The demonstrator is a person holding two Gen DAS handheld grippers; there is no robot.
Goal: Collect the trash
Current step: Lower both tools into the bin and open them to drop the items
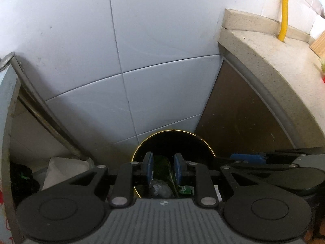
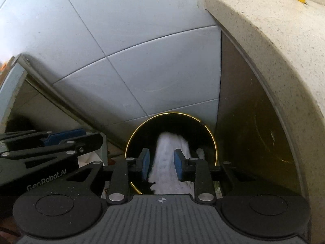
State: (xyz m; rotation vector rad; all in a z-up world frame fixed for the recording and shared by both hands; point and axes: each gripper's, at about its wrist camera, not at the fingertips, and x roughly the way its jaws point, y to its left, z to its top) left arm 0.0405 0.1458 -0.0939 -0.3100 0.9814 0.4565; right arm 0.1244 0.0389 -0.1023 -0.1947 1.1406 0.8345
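Both grippers hang side by side over a round black bin (image 1: pixel 203 142) with a thin gold rim, which stands on the floor in the corner where the pale tiled wall (image 1: pixel 158 93) meets the brown side of a cabinet (image 1: pixel 243 118) under a speckled stone countertop (image 1: pixel 274 57). The left gripper (image 1: pixel 163 167) points steeply down into the mouth of the bin, its blue pads (image 1: pixel 150 167) set narrowly apart with a dark green wrapper (image 1: pixel 162 168) between them; the wrapper seems pinched, though I cannot tell for certain that both pads press on it. Below it, inside the bin, lie a crumpled clear bit of plastic (image 1: pixel 160 189) and a scrap with green print (image 1: pixel 185 190). The right gripper (image 2: pixel 161 164) hangs just beside the left one (each shows at the edge of the other's view) and also aims down into the bin (image 2: pixel 211 140). A long wad of white paper towel (image 2: pixel 170 162) runs between its blue pads (image 2: pixel 145 163) and reaches down into the dark of the bin; a sliver of gap shows beside the left pad, so its jaws look loosened, not clamped. A yellow hose (image 1: pixel 284 10) rises from the countertop against the wall.
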